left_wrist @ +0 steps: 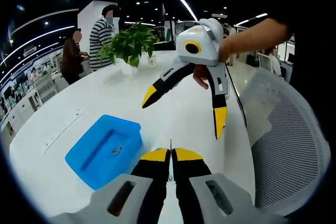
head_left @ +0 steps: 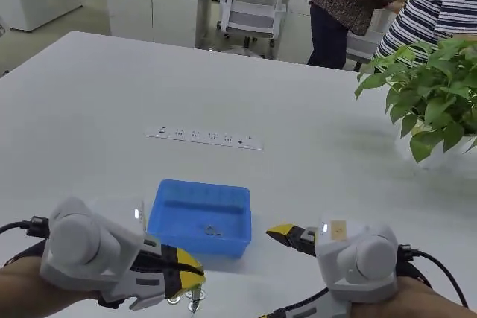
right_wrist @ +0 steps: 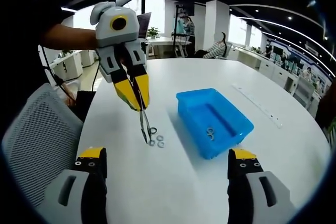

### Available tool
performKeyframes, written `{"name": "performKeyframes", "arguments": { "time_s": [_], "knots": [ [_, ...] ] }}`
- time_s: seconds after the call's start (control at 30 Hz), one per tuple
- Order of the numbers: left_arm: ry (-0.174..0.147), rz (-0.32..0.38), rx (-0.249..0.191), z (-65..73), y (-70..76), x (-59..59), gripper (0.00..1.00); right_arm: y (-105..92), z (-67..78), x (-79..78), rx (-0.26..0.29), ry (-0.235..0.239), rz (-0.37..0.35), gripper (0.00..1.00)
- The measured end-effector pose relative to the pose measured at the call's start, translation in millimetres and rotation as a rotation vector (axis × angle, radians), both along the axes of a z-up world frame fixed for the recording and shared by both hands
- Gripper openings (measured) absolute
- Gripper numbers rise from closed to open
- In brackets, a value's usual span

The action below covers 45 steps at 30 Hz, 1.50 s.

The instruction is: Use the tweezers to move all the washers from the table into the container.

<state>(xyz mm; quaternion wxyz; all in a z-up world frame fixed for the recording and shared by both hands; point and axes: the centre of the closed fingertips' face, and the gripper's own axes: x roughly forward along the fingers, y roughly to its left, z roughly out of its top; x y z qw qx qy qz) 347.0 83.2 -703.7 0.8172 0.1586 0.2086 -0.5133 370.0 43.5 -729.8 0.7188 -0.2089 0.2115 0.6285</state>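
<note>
1. Done so far: at least two washers point(right_wrist: 210, 132) lie inside the blue container point(right_wrist: 190, 129), centre-right of the right gripper view; exact count too small to tell.
2. Left to do: a small cluster of loose washers point(right_wrist: 160, 139) lies on the table point(right_wrist: 157, 192), just left of the container in that view, approx. three or four; so the job looks partway, not near finished.
3. L gripper point(right_wrist: 135, 95), upper left of the same view, has its jaws clenched on the tweezers point(right_wrist: 143, 121); the tweezers point down w/ tips at the edge of the loose cluster; can't tell whether a washer is pinched between the tips.
4. R gripper point(left_wrist: 184, 113), upper centre of the left gripper view, has its jaws spread wide, grasping nothing; it hangs above the table, apart from container and washers.
5. Judgement: the step in hand looks like the next pick-up; each loose washer needs a pick, a short carry rightward in the right gripper view, and a drop over the container.
</note>
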Motion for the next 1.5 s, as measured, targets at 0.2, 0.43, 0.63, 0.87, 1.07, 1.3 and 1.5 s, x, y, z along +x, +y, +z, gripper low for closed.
{"name": "performKeyframes", "arguments": {
  "time_s": [0.2, 0.43, 0.63, 0.87, 1.07, 1.3, 1.5],
  "knots": [
    [-0.002, 0.004, -0.008, -1.0, 0.5, 0.9, 0.06, 2.4, -2.2, -3.9, -0.004, 0.004, 0.011, 0.95],
    [0.001, -0.007, -0.007, -0.9, 1.2, 0.6, 0.06, 6.8, -4.0, -10.3, -0.007, 0.014, 0.04, 0.88],
    [0.004, -0.026, 0.007, -1.1, 2.9, 0.4, 0.06, 12.3, -5.5, -12.8, -0.002, 0.008, 0.08, 0.81],
    [0.002, -0.069, 0.031, -1.5, 2.0, 0.6, 0.06, 22.0, -12.4, -15.5, -0.029, -0.003, 0.156, 0.67],
    [0.011, -0.098, 0.04, -1.9, -0.9, -1.2, 0.06, 30.9, -17.7, -19.6, -0.042, -0.002, 0.212, 0.56],
    [0.014, -0.115, 0.051, -2.2, -0.6, -2.6, 0.06, 40.8, -23.6, -20.4, -0.066, -0.023, 0.28, 0.41],
    [0.012, -0.128, 0.067, -2.3, -0.3, -1.9, 0.06, 51.9, -26.8, -23.0, -0.073, -0.021, 0.319, 0.32]
  ]
}}
